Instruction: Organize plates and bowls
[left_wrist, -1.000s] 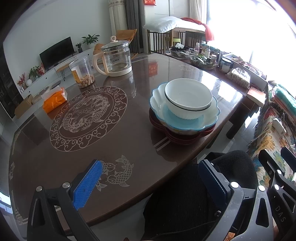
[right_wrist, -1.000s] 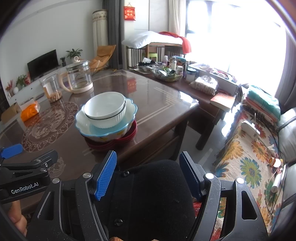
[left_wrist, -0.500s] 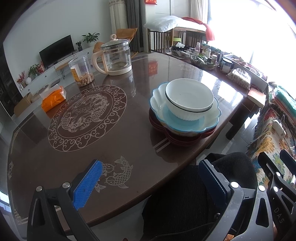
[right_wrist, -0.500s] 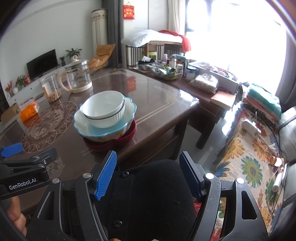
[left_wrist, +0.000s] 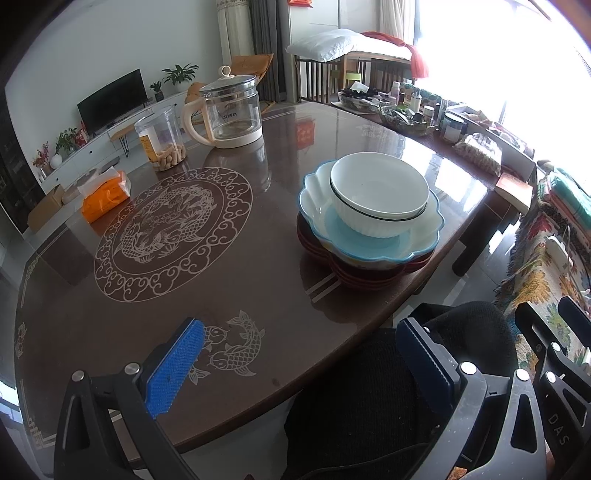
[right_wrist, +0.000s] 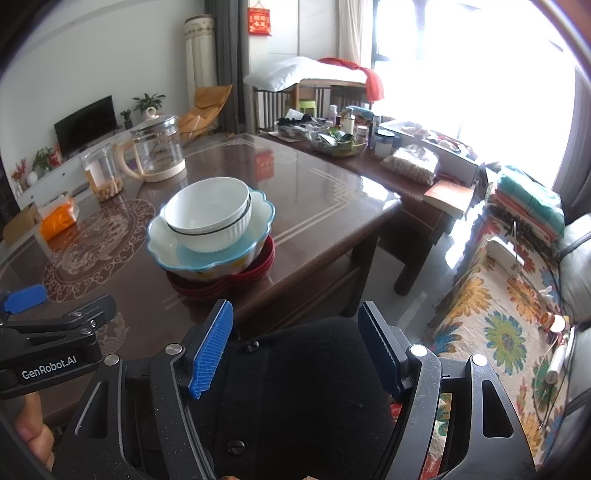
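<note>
Currently both grippers, left gripper (left_wrist: 306, 363) and right gripper (right_wrist: 295, 349), hang apart and empty; stack at frame centre, white bowl (left_wrist: 380, 194) uppermost, appears finished or awaits first lift.

Glossy dark brown table (left_wrist: 280, 295) with a pale dragon medallion inlay, standing on a light tiled floor (right_wrist: 417, 280). White rear wall (left_wrist: 92, 48) above a low white media cabinet (left_wrist: 110, 129) bearing a black flat television (left_wrist: 112, 98) and potted plants. Grey curtain (right_wrist: 227, 55) beside a bright, overexposed window (right_wrist: 480, 66). Floral-patterned sofa cover (right_wrist: 498, 325) at right; orange folding chair (right_wrist: 207, 107) behind.
</note>
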